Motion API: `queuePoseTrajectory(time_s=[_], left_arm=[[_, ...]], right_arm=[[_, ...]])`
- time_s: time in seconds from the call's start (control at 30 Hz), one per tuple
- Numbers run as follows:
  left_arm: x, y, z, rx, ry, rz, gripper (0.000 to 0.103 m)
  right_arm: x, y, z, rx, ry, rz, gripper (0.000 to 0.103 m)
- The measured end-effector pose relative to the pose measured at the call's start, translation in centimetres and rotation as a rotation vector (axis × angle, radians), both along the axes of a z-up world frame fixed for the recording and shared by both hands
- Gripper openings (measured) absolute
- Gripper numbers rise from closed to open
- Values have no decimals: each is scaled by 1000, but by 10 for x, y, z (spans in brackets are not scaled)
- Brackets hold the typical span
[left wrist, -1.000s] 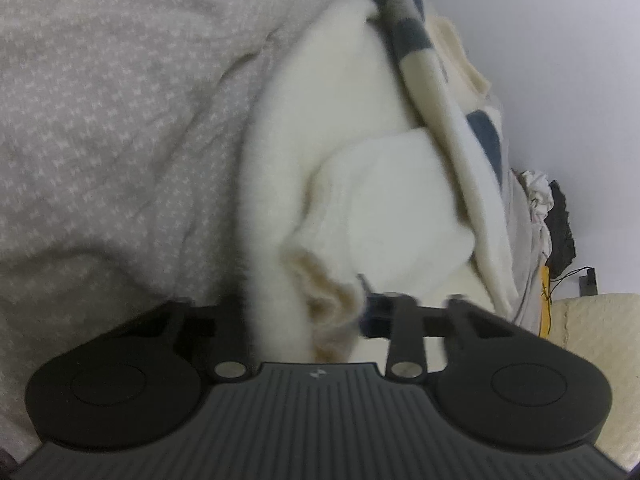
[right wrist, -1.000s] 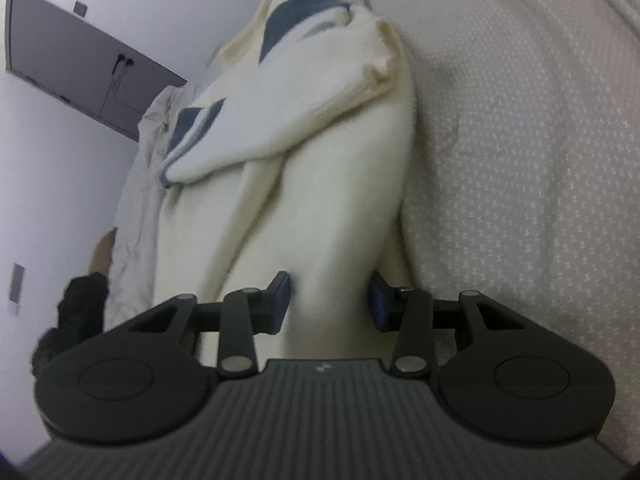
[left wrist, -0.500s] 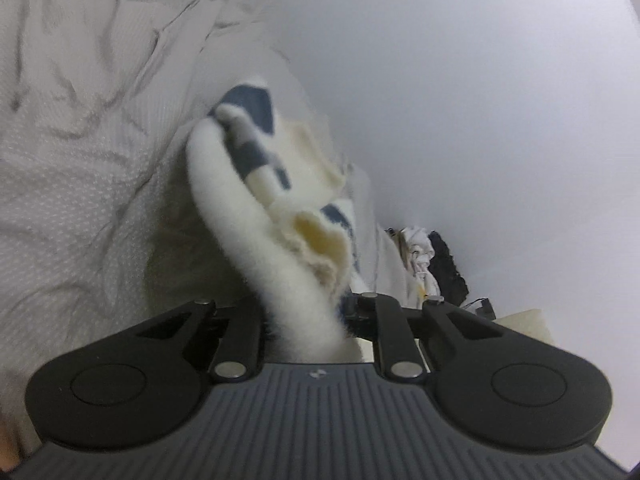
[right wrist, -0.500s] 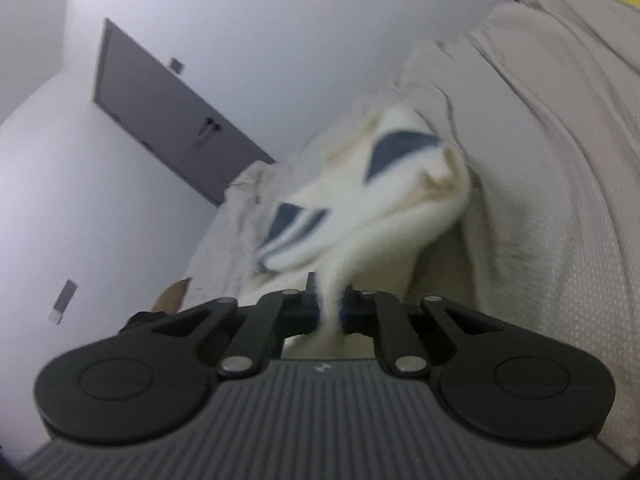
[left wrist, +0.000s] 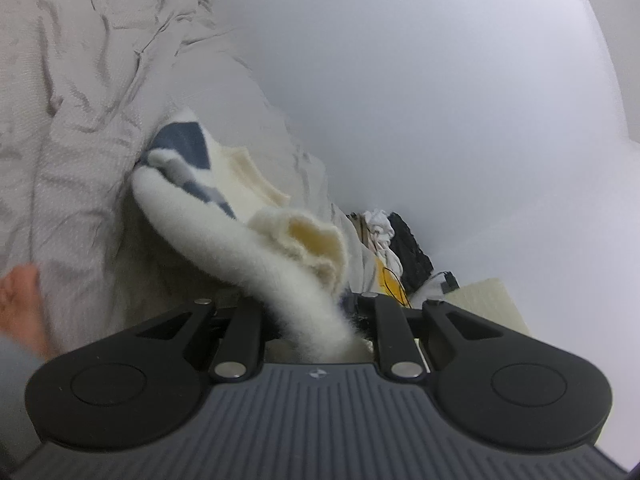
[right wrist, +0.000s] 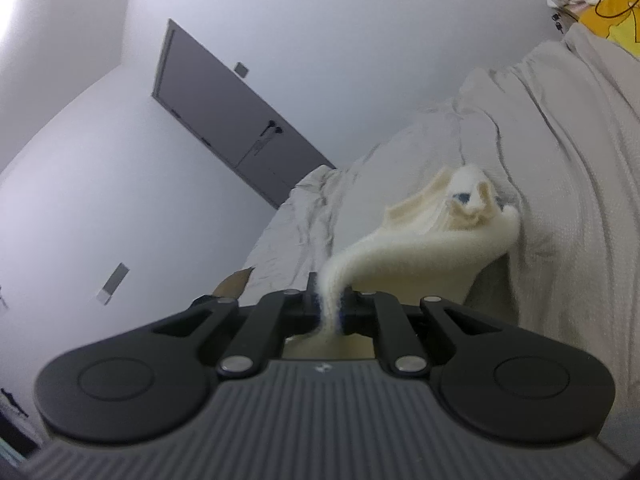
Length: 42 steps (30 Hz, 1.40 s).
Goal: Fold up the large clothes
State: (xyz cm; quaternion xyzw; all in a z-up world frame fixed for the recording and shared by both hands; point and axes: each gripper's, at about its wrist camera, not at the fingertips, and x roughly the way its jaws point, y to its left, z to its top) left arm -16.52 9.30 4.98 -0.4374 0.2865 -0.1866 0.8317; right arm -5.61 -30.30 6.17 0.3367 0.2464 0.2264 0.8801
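A rumpled beige bedsheet [left wrist: 80,128], woven with a fine dotted pattern and creased into long folds, covered the bed and ran from the near edge of both views toward the plain white wall [left wrist: 440,80]. In the right wrist view a grey door [right wrist: 224,128] stood in that wall at 10 o'clock. A heap of dark and white clothes [left wrist: 400,240] lay at the bed's far end, at 3 o'clock in the left wrist view, beside something yellow [right wrist: 612,16] that showed at 1 o'clock in the right wrist view.

The left gripper [left wrist: 308,312] was clenched on a thick bunch of the fluffy cream sweater [left wrist: 248,248], its jaws held somewhat apart by the fabric. The right gripper [right wrist: 329,308] was pinched nearly closed on a thin fold of the same sweater [right wrist: 420,256].

The sweater stretched from both grippers up toward 12 o'clock, its far part resting on the sheet. It was fuzzy, soft and thick, with blue-grey blocks [left wrist: 188,148] and a ribbed cream edge. A blurred bare part of the person [left wrist: 20,308] showed at 9 o'clock.
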Motion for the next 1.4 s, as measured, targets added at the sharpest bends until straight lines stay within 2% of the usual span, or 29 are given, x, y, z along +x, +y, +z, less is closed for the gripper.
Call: queuePoseTrajectory(time_s=[0.13,0.27,0.43,0.53,0.63,0.7,0.8,0.93,1.2,1.4], left_arm=[[-18,1,3,-8,0,-5,18],[-2,1,0,-9,14,-15,18],[60,0,5,8,48,19,19],[113,-5,13,75,40,53,19],[169,-5,9,88,64,92,19],[206,-3,1,107,77,111,19],[257,6,-26,67,123,124,19],[302,11,-59,106,143,122,19],[360,19,-116,137,123,120,19],[395,21,-144,166,113,130,19]], right_arm=[[-21,-3,0,8,9,0,10],[-10,-5,-8,14,42,-21,10],[37,-9,-17,90,102,-71,11],[85,-5,-21,130,139,-113,11],[135,-1,-25,159,162,-156,11],[169,4,-30,160,179,-184,11],[212,10,-43,133,211,-208,11],[257,12,-74,139,250,-199,11],[310,0,-146,212,273,-168,11],[341,-3,-174,201,277,-142,12]])
